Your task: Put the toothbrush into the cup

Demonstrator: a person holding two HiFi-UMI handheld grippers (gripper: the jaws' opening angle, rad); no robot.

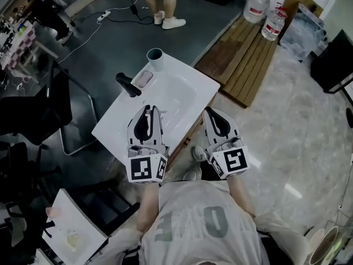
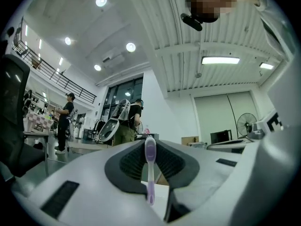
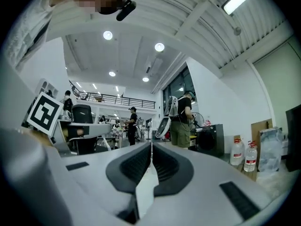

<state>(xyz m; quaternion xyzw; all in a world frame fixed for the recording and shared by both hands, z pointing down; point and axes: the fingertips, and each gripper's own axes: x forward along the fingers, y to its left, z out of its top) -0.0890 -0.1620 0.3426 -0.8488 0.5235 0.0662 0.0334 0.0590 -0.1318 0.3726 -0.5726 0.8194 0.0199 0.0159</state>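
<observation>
Sink top (image 1: 118, 127) glossy wht, toothbrush (image 2: 150, 173) smooth plastic, cup (image 1: 155, 59) matt, deck (image 1: 242, 57) bare wood.

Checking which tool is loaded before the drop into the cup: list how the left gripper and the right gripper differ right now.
The left gripper is shut on a purple toothbrush; the right gripper's fingers meet on nothing. The left gripper hangs over the white sink top; the right gripper sits just off its edge. Both point away from the person, and each carries a marker cube.
</observation>
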